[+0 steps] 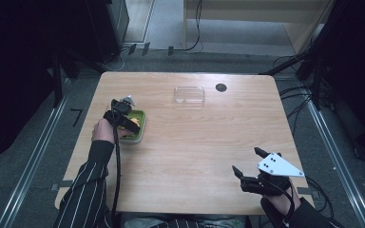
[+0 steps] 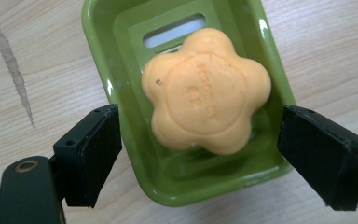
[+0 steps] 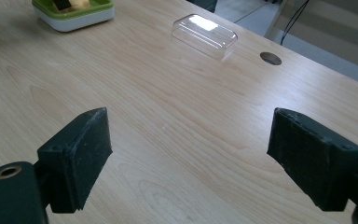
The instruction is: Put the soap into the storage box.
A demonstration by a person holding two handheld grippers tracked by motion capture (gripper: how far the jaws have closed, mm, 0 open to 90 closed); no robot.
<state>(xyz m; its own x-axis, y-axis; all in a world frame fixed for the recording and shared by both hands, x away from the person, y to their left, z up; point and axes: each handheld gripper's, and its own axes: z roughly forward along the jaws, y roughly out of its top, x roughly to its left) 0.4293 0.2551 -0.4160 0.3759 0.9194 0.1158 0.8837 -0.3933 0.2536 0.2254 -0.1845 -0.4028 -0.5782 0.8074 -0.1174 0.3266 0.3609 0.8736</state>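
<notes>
A person's left gripper (image 2: 200, 149) hovers over the green soap dish (image 2: 121, 60) at the bench's (image 1: 195, 142) left, jaws apart straddling it, apparently to take the orange flower-shaped soap (image 2: 205, 91); clear lid (image 1: 189, 95) lies mid-bench; right gripper (image 1: 248, 167) waits, jaws apart.

We see the whole desk (image 1: 190, 142) from high above, facing forward and down. Left gripper view sits close over the green dish (image 2: 121, 56), looking down. Right gripper view looks low across the desk, sharing that dish and the clear lid (image 3: 205, 35).
</notes>
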